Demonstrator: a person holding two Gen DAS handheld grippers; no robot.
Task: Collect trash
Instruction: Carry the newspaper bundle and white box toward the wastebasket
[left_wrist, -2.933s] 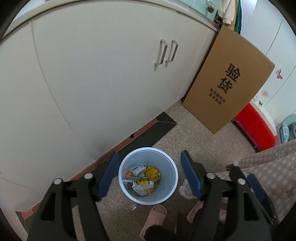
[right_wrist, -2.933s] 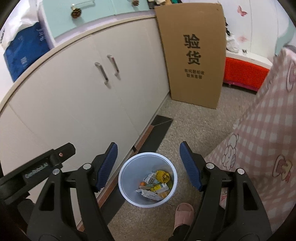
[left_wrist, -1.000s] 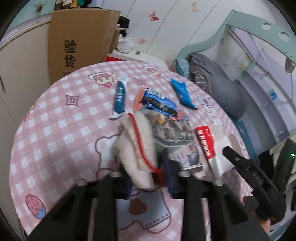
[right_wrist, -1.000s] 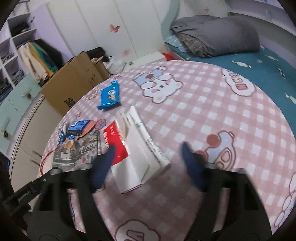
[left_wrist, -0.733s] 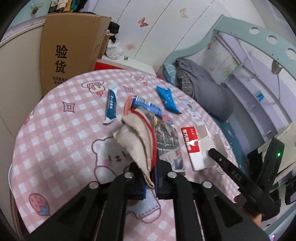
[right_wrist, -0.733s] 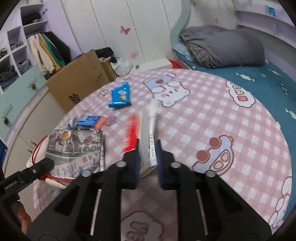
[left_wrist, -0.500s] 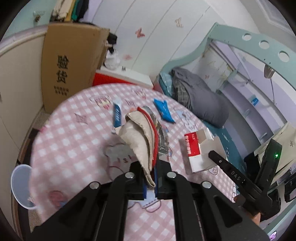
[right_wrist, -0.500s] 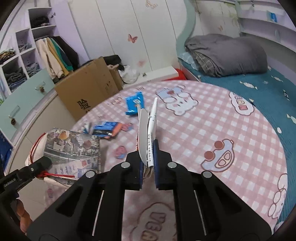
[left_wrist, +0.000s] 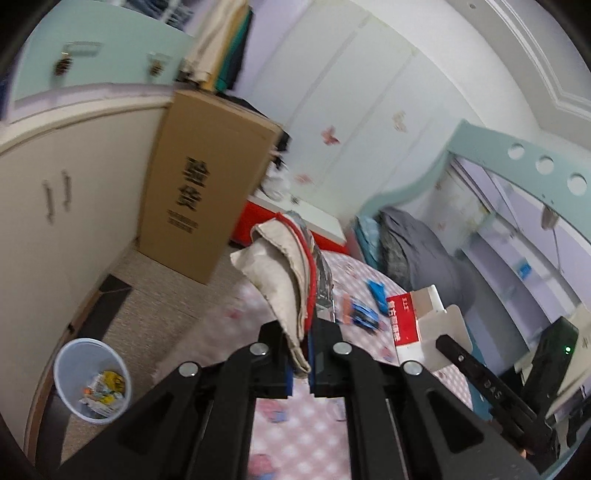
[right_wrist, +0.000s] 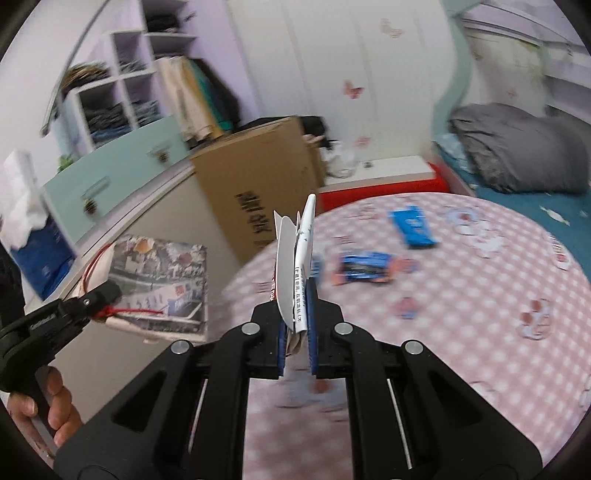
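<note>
Bin (left_wrist: 92, 376) in left view, hand (right_wrist: 55, 402) in right

- Left gripper (left_wrist: 300, 354): open over the bin (left_wrist: 90, 380) at first, it has since closed on the bag (left_wrist: 284, 269) and raised it off the table (left_wrist: 295, 435).
- Right gripper (right_wrist: 296, 334): its jaws stood wide around the flattened carton (right_wrist: 297, 266) a second ago; now clamped on it, carton upright and clear of the cloth.
- Bin: back in the left view, low left, on the floor.
- Wrappers (right_wrist: 364, 267): now further from both grippers, on the table.
</note>
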